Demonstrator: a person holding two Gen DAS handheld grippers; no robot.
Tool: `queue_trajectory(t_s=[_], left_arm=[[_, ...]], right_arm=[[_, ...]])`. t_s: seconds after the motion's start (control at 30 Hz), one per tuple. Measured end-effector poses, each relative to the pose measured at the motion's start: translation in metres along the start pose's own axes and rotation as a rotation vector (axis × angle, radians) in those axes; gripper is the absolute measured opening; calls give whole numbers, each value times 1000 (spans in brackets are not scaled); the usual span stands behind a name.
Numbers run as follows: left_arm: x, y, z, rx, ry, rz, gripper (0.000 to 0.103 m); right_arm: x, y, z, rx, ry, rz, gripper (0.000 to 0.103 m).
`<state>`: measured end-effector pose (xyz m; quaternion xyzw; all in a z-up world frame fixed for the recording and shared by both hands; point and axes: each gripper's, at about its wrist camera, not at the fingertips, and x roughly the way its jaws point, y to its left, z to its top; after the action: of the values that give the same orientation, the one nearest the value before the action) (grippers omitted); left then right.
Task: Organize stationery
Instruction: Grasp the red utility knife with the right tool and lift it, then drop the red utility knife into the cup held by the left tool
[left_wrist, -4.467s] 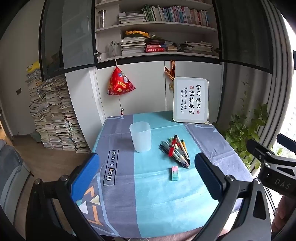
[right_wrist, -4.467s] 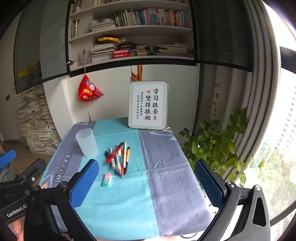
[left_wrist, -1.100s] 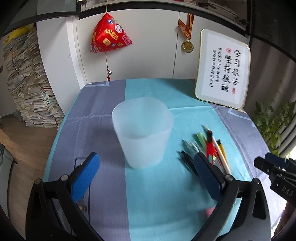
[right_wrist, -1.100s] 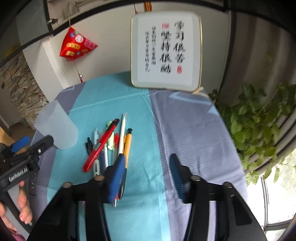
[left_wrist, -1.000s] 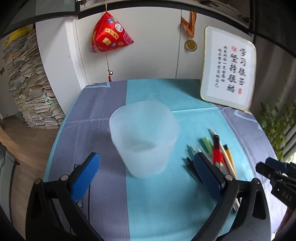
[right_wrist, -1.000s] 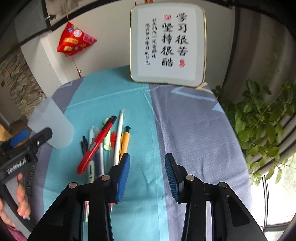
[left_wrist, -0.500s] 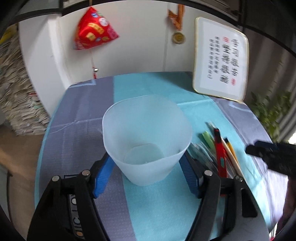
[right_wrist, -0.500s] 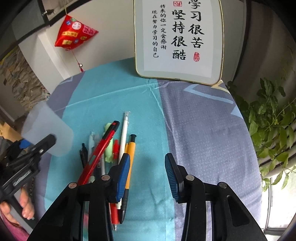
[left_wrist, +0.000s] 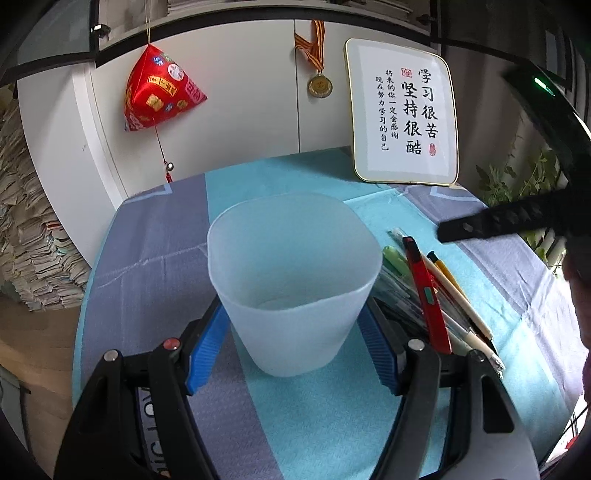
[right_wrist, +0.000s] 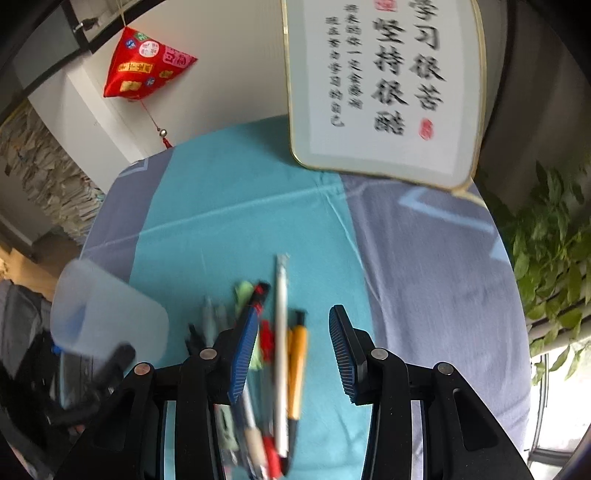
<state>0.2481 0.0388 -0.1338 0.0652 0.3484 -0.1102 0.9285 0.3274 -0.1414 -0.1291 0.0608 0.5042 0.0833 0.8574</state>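
Observation:
A translucent white cup (left_wrist: 295, 280) stands upright on the blue and grey tablecloth (left_wrist: 159, 236). My left gripper (left_wrist: 291, 314) is shut on it, its blue pads (left_wrist: 207, 347) pressing the cup's lower sides. Just right of the cup lies a pile of pens (left_wrist: 424, 291), with a red one on top. In the right wrist view my right gripper (right_wrist: 293, 314) hangs over those pens, jaws partly apart. A white pen (right_wrist: 281, 332) and an orange pen (right_wrist: 297, 354) lie on the cloth between its fingers, not pressed. The cup (right_wrist: 107, 317) shows at the left there.
A framed calligraphy board (left_wrist: 402, 110) leans at the table's back right. A red pyramid ornament (left_wrist: 159, 92) and a medal (left_wrist: 320, 85) hang on the cabinet behind. A leafy plant (right_wrist: 546, 251) stands past the right edge; paper stacks (left_wrist: 26, 240) stand on the floor at left.
My left jaws have closed from wide apart onto the cup. My right gripper has moved forward and now sits over the pen pile, at the same width.

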Motion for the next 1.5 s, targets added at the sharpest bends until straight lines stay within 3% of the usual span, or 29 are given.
queue_trajectory(t_s=[0.13,0.5,0.53,0.6,0.67,1.03,1.5], left_arm=[[-6,0,-2,2,-37,-4,69],[-2,4,-7,-48,-40,-12,69],[-3,3,-7,-45,-45,-11,69],[-4,3,-7,-40,-51,-9,69],[-4,2,-7,-34,-55,-13,69],[-3,4,-7,-43,-50,-48,68],[-2,-7,-12,11,-75,-33,68]], right_arm=[[18,17,12,-6,60,-42,41],[48,20,14,67,136,-11,41],[50,22,14,67,136,-12,40],[53,24,15,70,133,1,25],[51,27,15,63,114,14,18],[-15,43,3,-16,-13,83,16],[-122,86,27,-146,-292,169,14]])
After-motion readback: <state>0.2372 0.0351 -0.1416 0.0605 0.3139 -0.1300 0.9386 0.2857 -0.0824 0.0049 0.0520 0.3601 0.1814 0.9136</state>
